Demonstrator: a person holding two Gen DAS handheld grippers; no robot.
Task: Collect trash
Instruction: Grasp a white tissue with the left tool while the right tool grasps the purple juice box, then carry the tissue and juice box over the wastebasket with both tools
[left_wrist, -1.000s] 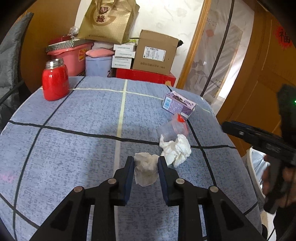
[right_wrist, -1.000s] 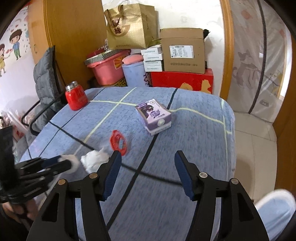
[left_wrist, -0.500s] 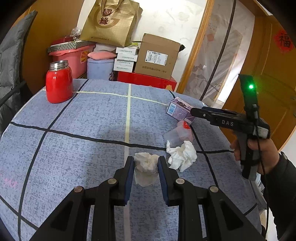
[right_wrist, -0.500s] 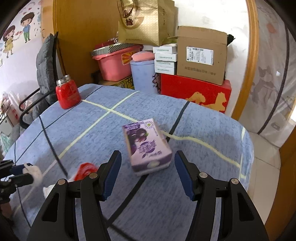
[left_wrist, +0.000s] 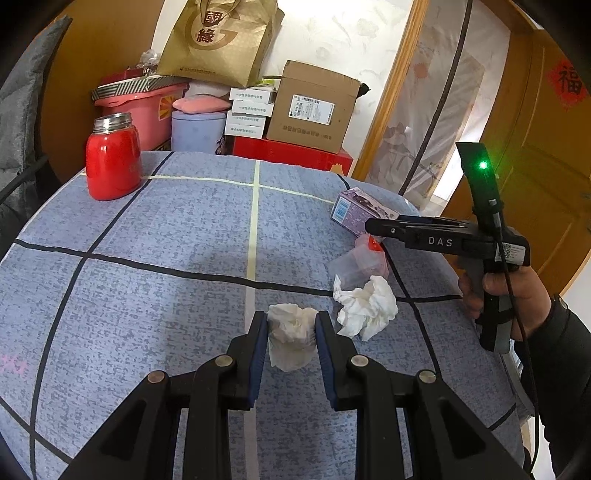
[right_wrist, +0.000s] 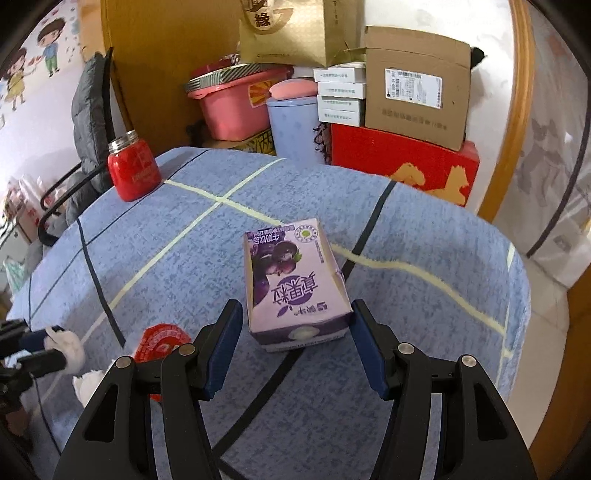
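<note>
My left gripper (left_wrist: 291, 322) is shut on a crumpled white tissue (left_wrist: 290, 338), held just above the blue checked tablecloth (left_wrist: 147, 258). A second tissue wad (left_wrist: 365, 306) lies to its right, beside a tipped clear plastic cup with a red lid (left_wrist: 360, 258). A purple drink carton (right_wrist: 291, 280) lies flat between the fingers of my right gripper (right_wrist: 296, 310). Those jaws are closing, and a thin gap still shows at the left pad. In the left wrist view the right gripper (left_wrist: 371, 226) reaches in from the right over the carton (left_wrist: 360, 212).
A red jar with a metal lid (left_wrist: 112, 162) stands at the far left of the table. Behind the table are a pink tub (right_wrist: 232, 103), a blue bin (right_wrist: 293, 122), cardboard boxes (right_wrist: 413, 96) and a gold paper bag (left_wrist: 218, 40). A grey chair (right_wrist: 88, 110) is on the left.
The right gripper came in from the right, dropped over the purple carton and narrowed its jaws around it. The left gripper kept still with the tissue in it.
</note>
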